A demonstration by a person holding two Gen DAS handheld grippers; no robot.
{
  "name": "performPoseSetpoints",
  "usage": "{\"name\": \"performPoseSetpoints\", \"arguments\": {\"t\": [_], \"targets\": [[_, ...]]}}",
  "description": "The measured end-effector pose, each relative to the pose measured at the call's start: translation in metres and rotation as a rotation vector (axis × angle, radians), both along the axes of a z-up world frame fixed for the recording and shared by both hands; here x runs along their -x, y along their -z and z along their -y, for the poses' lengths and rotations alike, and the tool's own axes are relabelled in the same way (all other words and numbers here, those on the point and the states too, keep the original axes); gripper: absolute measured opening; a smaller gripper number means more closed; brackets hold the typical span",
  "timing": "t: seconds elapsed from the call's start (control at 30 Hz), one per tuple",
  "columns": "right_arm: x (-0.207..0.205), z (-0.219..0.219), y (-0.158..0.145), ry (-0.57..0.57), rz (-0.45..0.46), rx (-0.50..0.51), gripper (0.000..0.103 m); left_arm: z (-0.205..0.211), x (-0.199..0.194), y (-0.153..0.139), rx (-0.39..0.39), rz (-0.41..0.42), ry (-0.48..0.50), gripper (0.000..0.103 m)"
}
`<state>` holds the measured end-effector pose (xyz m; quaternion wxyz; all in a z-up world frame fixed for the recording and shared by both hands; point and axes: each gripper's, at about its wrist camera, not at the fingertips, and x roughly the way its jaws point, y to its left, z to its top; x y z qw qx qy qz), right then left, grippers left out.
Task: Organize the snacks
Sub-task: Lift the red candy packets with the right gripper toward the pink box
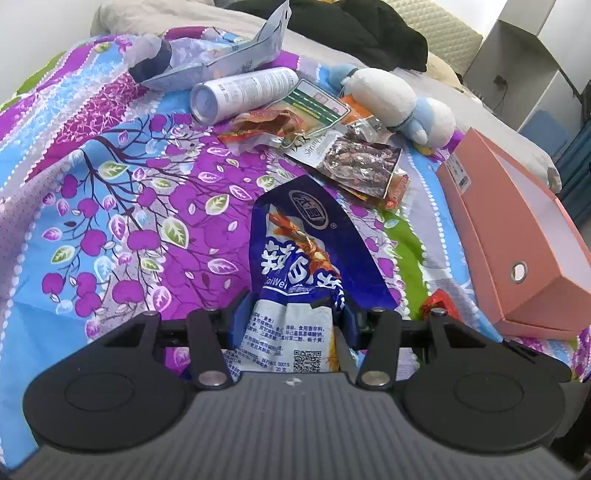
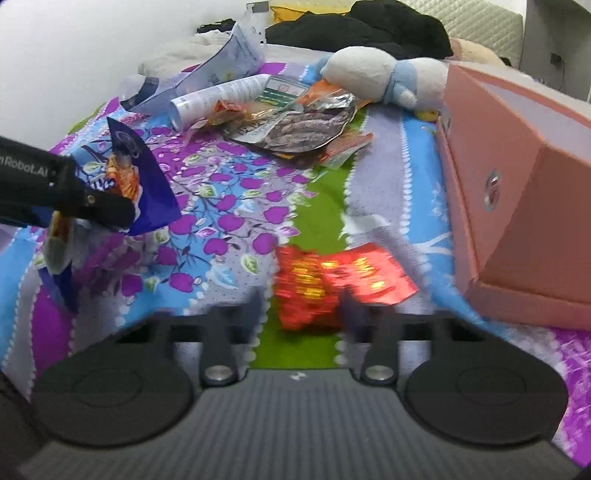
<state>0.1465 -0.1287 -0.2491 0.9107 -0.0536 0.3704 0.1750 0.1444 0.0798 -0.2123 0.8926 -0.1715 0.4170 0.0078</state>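
My left gripper [image 1: 291, 314] is shut on a blue snack packet [image 1: 303, 243] and holds it above the bedspread; the packet also shows at the left of the right wrist view [image 2: 140, 177], pinched by the left gripper [image 2: 110, 210]. My right gripper [image 2: 303, 310] is blurred and closes around a red snack packet [image 2: 332, 280] lying on the green stripe. A pile of snack packets [image 1: 332, 147] lies further back, also in the right wrist view [image 2: 295, 125]. The open pink box [image 1: 517, 229] stands at the right, also in the right wrist view [image 2: 517, 177].
A white tube [image 1: 243, 92], a torn silver-blue bag [image 1: 229, 59] and a white and blue plush toy [image 1: 399, 99] lie behind the pile on the floral bedspread [image 1: 129, 203]. Black clothes [image 1: 362, 29] and pillows are at the back. A shelf [image 1: 535, 55] stands far right.
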Motion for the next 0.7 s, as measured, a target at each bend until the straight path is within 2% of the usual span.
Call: {"name": "performPoseSetpoints", "arguments": {"t": [0.17, 0.37, 0.7], "targets": [[0.004, 0.007, -0.013, 0.003, 0.010, -0.028, 0.034, 0.012, -0.002, -0.021, -0.020, 0.035, 0.031, 0.055], [0.012, 0.015, -0.048, 0.006, 0.057, -0.081, 0.034, 0.024, -0.005, -0.046, -0.009, 0.069, 0.057, 0.055], [0.033, 0.023, -0.099, 0.023, 0.148, -0.112, 0.034, 0.040, 0.001, -0.083, -0.015, 0.106, 0.094, 0.055]]}}
